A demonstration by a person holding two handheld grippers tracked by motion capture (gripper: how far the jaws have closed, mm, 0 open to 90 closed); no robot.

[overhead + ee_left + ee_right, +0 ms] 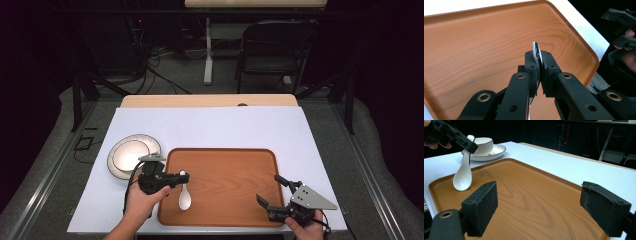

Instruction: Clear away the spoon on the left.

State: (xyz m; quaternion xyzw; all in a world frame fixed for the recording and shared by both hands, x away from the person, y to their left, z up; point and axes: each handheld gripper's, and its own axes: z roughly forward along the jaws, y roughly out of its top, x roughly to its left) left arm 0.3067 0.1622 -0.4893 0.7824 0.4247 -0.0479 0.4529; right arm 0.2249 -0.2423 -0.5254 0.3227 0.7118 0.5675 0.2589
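White spoon [184, 197], one tray [235, 200], one bowl [130, 155]

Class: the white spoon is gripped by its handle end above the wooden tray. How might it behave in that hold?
The white spoon looks glossy, probably ceramic, so stiff but slippery. Pinched at the handle tip by the left hand-held gripper, its bowl hangs down and could pivot. Dropped onto the tray, it might chip.

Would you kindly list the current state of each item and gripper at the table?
Spoon: held by its handle, bowl end down on or just above the tray.
Tray: flat on the table.
Bowl: upright on the plate.
Plate: flat, left of the tray.
Left gripper: shut on the spoon.
Right gripper: open, holding nothing.
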